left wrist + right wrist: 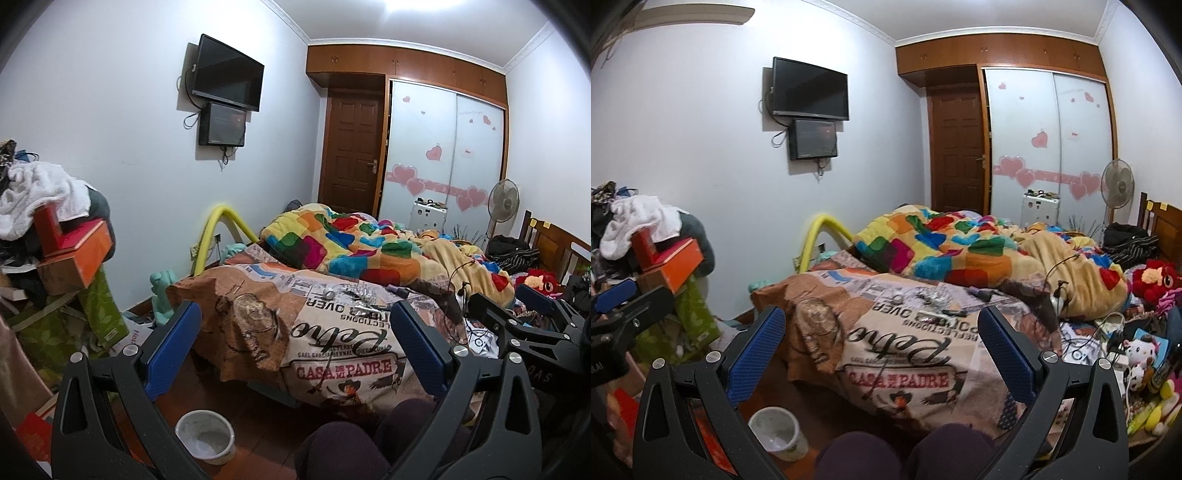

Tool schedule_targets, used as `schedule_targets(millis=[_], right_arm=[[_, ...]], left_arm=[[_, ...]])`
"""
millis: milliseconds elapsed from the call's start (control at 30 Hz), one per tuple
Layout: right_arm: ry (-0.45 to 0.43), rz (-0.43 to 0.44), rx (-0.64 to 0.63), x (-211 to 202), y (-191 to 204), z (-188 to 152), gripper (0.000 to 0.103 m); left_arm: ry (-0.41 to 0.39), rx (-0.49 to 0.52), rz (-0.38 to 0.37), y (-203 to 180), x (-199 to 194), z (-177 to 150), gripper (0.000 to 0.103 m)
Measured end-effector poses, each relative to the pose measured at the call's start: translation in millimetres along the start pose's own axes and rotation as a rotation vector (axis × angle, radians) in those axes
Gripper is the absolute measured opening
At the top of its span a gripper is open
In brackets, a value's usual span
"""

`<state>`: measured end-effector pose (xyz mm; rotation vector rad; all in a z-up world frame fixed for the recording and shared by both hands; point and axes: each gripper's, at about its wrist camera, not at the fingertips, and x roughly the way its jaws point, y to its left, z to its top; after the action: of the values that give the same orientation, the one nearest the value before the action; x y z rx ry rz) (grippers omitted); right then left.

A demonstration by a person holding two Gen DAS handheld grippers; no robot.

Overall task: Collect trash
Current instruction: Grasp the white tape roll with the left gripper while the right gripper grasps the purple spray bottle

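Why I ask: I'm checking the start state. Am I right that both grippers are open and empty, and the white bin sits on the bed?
Not quite. The white bin stands on the floor by the bed, as the left wrist view shows. Left gripper and right gripper are indeed open and empty.

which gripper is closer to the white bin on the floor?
Left, though only slightly. The bin sits low between the left gripper's fingers, toward the left finger. The right gripper, seen at far right in the left view, is further right, with the bin lower left.

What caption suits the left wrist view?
Open left gripper faces a cluttered bed, white bin on the floor below.
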<state>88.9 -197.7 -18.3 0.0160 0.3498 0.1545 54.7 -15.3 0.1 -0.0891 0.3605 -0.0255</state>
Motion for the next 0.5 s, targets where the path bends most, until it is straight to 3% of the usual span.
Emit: schedule_targets(millis=[267,500], right_arm=[[0.022,-0.072,-0.02,41.1,-48.1,16.8,0.103],[0.052,-0.094,-0.077,87.3,-88.8,28.7,0.103]], left_arm=[[0.033,-0.012,-0.042,-30.2,71.2,24.6,0.102],[0.088,-0.025,-0.041,-59.0,144.8,42.5,0.095]])
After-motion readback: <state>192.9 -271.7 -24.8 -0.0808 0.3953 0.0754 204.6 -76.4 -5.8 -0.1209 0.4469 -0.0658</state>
